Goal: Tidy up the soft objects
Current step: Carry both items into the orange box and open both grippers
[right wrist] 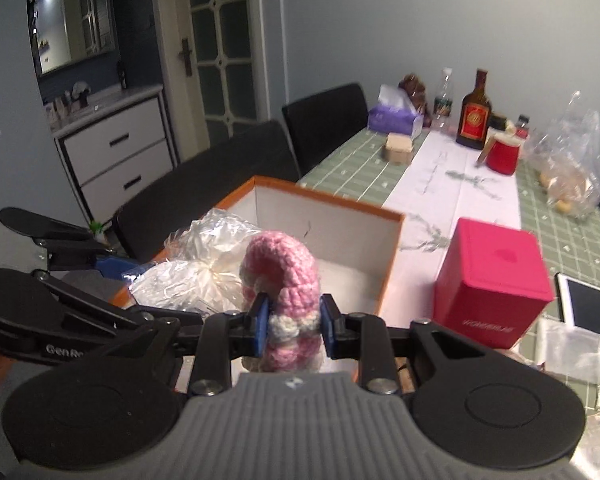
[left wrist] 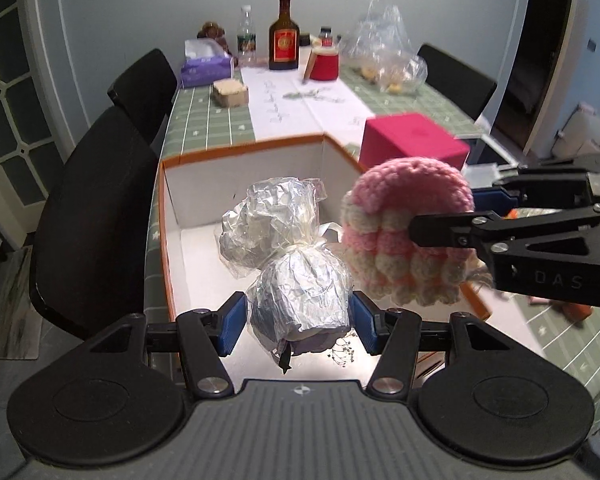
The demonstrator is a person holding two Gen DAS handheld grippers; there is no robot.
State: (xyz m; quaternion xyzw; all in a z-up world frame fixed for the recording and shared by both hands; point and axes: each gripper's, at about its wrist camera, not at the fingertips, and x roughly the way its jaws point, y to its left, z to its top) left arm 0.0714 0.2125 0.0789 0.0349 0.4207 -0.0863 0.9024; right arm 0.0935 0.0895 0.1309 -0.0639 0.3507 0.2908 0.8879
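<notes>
Left tool (left wrist: 299, 326) pinches the lower bulb of a crinkled silver foil-and-cellophane wrapped bundle (left wrist: 288, 256), which stands upright, long axis running up toward its tied, flared top, inside the open orange-rimmed white cardboard box (left wrist: 244, 148). Right tool (right wrist: 294, 322) clamps a pink-and-cream crocheted plush (right wrist: 282, 276), standing on end, over the box's near edge on the green checked tabletop (left wrist: 204, 120).

"DAS" on the right tool (left wrist: 442, 216); "GenRo…" on the left tool (right wrist: 112, 268).
</notes>
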